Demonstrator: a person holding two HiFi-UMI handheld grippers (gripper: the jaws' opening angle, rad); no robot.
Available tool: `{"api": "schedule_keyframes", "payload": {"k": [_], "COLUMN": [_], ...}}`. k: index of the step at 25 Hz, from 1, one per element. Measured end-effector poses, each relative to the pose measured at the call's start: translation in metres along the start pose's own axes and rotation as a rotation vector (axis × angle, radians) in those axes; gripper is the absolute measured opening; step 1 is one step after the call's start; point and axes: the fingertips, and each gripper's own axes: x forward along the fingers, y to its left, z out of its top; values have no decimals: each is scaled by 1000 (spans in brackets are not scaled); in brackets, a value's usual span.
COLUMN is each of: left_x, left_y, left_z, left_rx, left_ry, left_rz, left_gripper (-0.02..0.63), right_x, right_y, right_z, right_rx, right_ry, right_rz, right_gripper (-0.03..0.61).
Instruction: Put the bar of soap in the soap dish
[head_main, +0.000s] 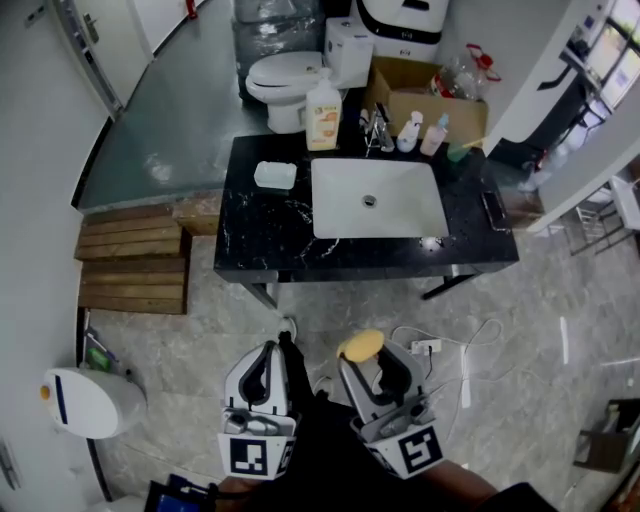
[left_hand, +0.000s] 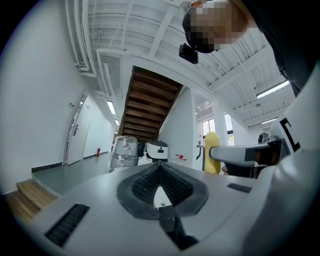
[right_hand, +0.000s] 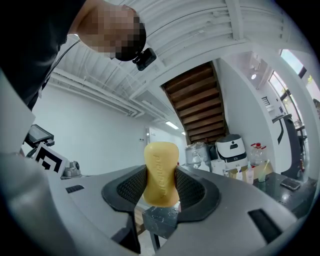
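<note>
A yellow bar of soap stands clamped between the jaws of my right gripper, which is shut on it. From the head view the soap shows at the tip of the right gripper, held low near my body and well short of the counter. My left gripper is beside it, shut and empty; the soap shows off to its right. The white soap dish sits on the black counter, left of the sink.
A white sink is set in the counter, with a tap, an orange-labelled bottle and small bottles behind it. A toilet stands beyond. Wooden steps lie at the left. Cables trail on the floor.
</note>
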Motion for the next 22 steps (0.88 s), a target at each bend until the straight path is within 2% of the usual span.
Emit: {"api": "schedule_keyframes", "payload": {"k": [11,22], "left_x": [63,123], "left_y": [9,50], "left_z": [9,19], "left_rx": [7,-8], "left_ry": [-12,-16], "left_rz": [-60,-127], "left_gripper": [0,0], "right_x": [45,131], "right_y": [-40,-51], "right_z": [-1,-3], "right_rx": [-3,-3], "right_ry": [16,32], "right_rz": [-60,-71], "right_gripper": [170,170]}}
